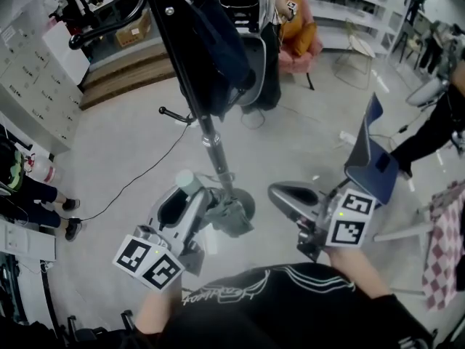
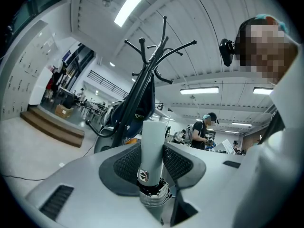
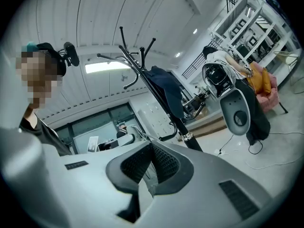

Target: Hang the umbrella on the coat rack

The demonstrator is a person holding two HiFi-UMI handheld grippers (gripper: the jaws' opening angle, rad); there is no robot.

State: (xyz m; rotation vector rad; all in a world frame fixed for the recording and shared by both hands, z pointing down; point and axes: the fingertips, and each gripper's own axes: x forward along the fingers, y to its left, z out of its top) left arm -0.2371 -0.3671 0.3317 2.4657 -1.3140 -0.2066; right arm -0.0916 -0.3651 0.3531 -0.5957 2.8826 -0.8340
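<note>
- While we look down from the head view, our left tongs (image 2: pixel 153 152) sit at the left, clenched on the umbrella (image 1: pixel 231 220). Its pale grey handle (image 2: pixel 153 139) stands upright between the two black mesh pads, which press on it from both sides.
- Below the pads, the left gripper view shows a small round badge on the handle and the bunched folds of the closed canopy. From the head view that grey-green bundle sits just ahead of the tongs, low and near the foot of the rack.
- We therefore have the umbrella in our left grip, well below the hooks.
- Next to the right stands the coat rack (image 1: pixel 211 142), a black pole with a silver collar. Its round dark base (image 1: pixel 247 203) rests on the pale floor between our two tongs.
- A dark jacket (image 1: pixel 225 57) hangs on the rack, and the left gripper view shows its curved black hooks (image 2: pixel 164 42) spreading bare above the jacket.
- Right of the base, our right tongs (image 3: pixel 151 151) are clenched on nothing. Their mesh pads meet at the tips, and we see the rack's pole beyond them.
- Further right a blue chair (image 1: pixel 372 147) stands on the floor, and a red-and-white checked cloth (image 1: pixel 445 242) shows at the right edge.
</note>
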